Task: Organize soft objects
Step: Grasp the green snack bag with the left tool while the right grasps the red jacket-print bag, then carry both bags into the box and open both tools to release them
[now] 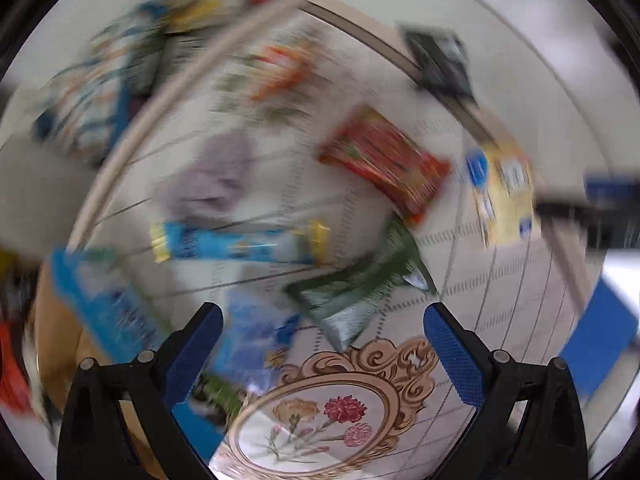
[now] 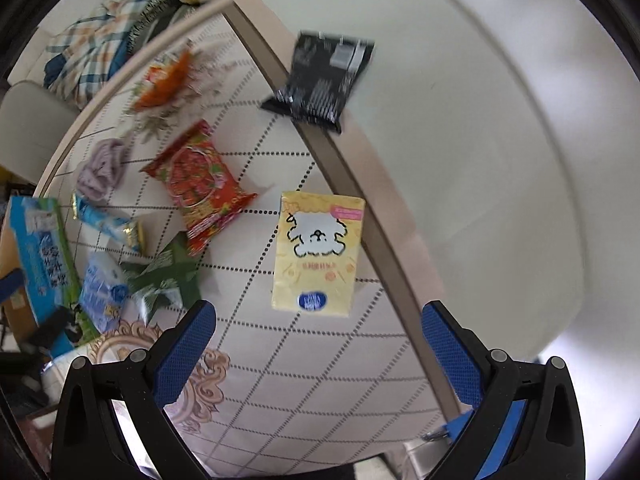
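Note:
Soft packs lie spread over a patterned tabletop (image 2: 304, 380). A yellow tissue pack (image 2: 318, 252) with a white dog print lies just ahead of my right gripper (image 2: 320, 320), which is open and empty above the table. A red snack bag (image 2: 198, 180), a green pouch (image 2: 168, 276), a blue wrapped bar (image 2: 108, 220), a lilac cloth (image 2: 102, 168) and an orange bag (image 2: 166, 80) lie further left. My left gripper (image 1: 324, 324) is open and empty, hovering over the green pouch (image 1: 360, 284); that view is blurred. The red snack bag (image 1: 384, 160) and the blue bar (image 1: 240, 242) show there too.
A black packet (image 2: 324, 80) hangs over the table's far edge (image 2: 360, 200). A blue box (image 2: 38, 252) sits at the left beside a light blue pack (image 2: 102, 292). Checked cloth (image 2: 96, 48) lies on a seat beyond the table. White floor stretches to the right.

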Tool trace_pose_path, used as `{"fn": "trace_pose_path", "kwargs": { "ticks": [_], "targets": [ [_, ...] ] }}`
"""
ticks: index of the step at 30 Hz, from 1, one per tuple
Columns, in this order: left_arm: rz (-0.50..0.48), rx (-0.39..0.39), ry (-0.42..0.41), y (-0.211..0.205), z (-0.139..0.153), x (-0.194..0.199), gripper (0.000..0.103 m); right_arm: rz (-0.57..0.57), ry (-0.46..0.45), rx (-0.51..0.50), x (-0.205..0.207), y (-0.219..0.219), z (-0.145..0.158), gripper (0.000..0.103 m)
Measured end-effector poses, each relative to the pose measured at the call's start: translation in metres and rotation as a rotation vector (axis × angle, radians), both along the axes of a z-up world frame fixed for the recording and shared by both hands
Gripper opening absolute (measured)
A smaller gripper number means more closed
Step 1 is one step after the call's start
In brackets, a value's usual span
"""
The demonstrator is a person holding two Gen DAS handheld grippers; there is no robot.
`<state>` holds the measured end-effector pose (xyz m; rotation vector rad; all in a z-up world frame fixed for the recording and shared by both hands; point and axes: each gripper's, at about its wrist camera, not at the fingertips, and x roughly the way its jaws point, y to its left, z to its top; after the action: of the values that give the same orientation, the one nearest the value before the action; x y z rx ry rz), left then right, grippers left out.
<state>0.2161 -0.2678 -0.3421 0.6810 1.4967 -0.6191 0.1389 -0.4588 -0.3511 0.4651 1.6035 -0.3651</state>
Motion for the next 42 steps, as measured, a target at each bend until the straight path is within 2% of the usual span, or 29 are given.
{"fn": "trace_pose_path", "kwargs": {
  "ticks": [3, 4, 5, 6, 7, 8, 9, 12, 16, 17, 20, 23, 26, 29, 30, 33, 35, 37, 42],
  "targets": [
    [-0.128, 0.076, 0.007, -0.014, -0.035, -0.014, 0.103, 0.01, 0.011, 0.027, 0.008, -0.009, -0.012, 0.103],
    [-0.147, 0.095, 0.01, -0.017, -0.045, -0.017, 0.096, 0.02, 0.012, 0.026, 0.009, -0.011, -0.013, 0.103],
    [-0.162, 0.105, 0.021, -0.02, -0.054, -0.019, 0.082, 0.028, 0.014, 0.026, 0.011, -0.011, -0.014, 0.103],
    [-0.161, 0.113, 0.039, -0.023, -0.063, -0.018, 0.073, 0.043, 0.017, 0.025, 0.011, -0.011, -0.015, 0.103],
    [-0.149, 0.119, 0.051, -0.024, -0.068, -0.017, 0.057, 0.054, 0.022, 0.026, 0.012, -0.011, -0.015, 0.103],
    [-0.13, 0.123, 0.064, -0.025, -0.074, -0.015, 0.051, 0.069, 0.028, 0.026, 0.014, -0.01, -0.017, 0.103],
    [-0.11, 0.121, 0.072, -0.024, -0.077, -0.012, 0.051, 0.076, 0.03, 0.031, 0.016, -0.01, -0.017, 0.103],
    [0.049, 0.081, 0.092, -0.009, -0.072, 0.002, 0.043, 0.113, 0.016, 0.051, 0.026, -0.006, -0.015, 0.103],
    [0.474, 0.032, 0.182, 0.044, -0.071, 0.028, 0.042, 0.185, -0.012, 0.064, 0.057, 0.015, -0.017, 0.103],
    [0.594, -0.007, 0.219, 0.062, -0.072, 0.032, 0.042, 0.212, -0.018, 0.067, 0.07, 0.026, -0.021, 0.103],
    [0.709, -0.067, 0.27, 0.083, -0.074, 0.036, 0.045, 0.252, -0.021, 0.086, 0.098, 0.047, -0.034, 0.103],
    [0.701, -0.08, 0.288, 0.088, -0.076, 0.038, 0.051, 0.284, 0.018, 0.114, 0.124, 0.071, -0.057, 0.097],
    [0.654, -0.079, 0.286, 0.087, -0.081, 0.033, 0.057, 0.313, 0.06, 0.087, 0.135, 0.085, -0.074, 0.087],
    [0.63, -0.082, 0.284, 0.089, -0.089, 0.042, 0.057, 0.317, 0.115, 0.053, 0.139, 0.094, -0.09, 0.066],
    [0.611, -0.08, 0.279, 0.09, -0.09, 0.043, 0.056, 0.322, 0.129, 0.034, 0.138, 0.096, -0.093, 0.056],
    [0.585, -0.084, 0.252, 0.081, -0.089, 0.044, 0.047, 0.297, 0.107, 0.037, 0.133, 0.096, -0.089, 0.052],
    [0.564, -0.086, 0.221, 0.07, -0.083, 0.042, 0.035, 0.29, 0.104, 0.042, 0.126, 0.097, -0.084, 0.05],
    [0.567, -0.091, 0.206, 0.067, -0.075, 0.041, 0.029, 0.279, 0.091, 0.039, 0.119, 0.097, -0.077, 0.049],
    [0.622, -0.13, 0.193, 0.073, -0.051, 0.036, 0.022, 0.245, 0.031, 0.055, 0.096, 0.097, -0.049, 0.049]
  ]
}}
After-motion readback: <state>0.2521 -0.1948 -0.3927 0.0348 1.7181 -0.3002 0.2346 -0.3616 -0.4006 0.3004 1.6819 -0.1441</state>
